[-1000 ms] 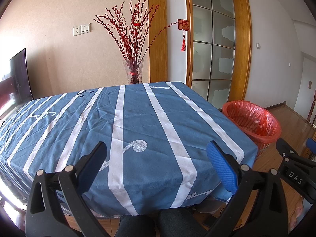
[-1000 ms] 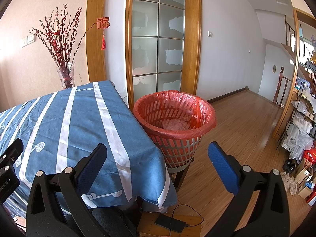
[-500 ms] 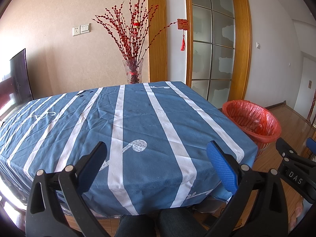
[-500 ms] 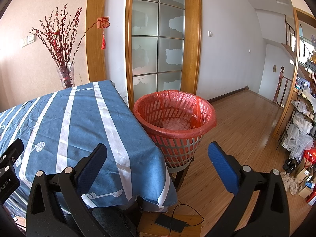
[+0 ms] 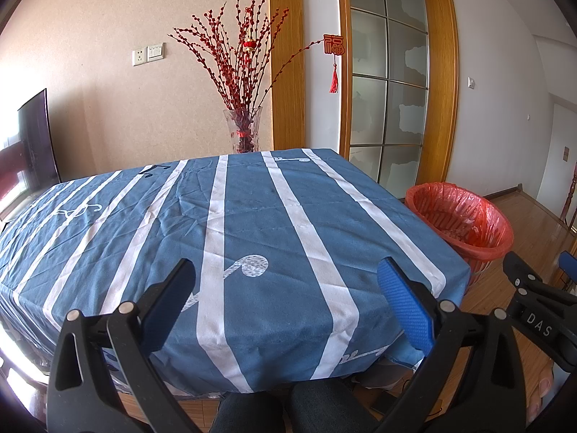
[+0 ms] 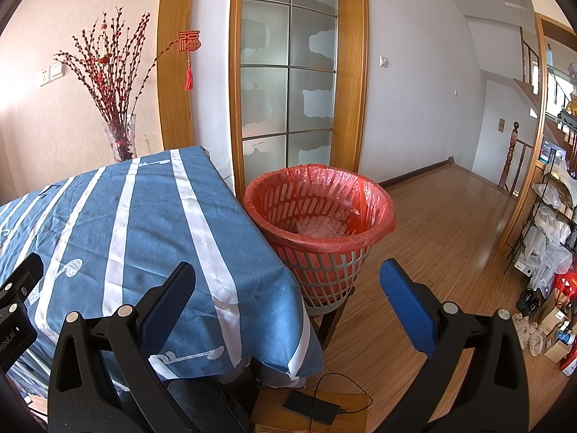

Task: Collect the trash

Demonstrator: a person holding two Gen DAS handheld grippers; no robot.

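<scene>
Nothing has moved since before; we hold the left gripper [image 5: 285, 288] and right gripper [image 6: 286, 290] spread and empty. We see no trash on the tablecloth [image 5: 252, 223]; a careless swing could tip the basket [image 6: 319, 216].

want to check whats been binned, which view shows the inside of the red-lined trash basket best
The right wrist view: the red-lined plastic trash basket sits central, its opening showing crumpled clear plastic. The left wrist view shows it only at the right edge, contents unclear.
</scene>
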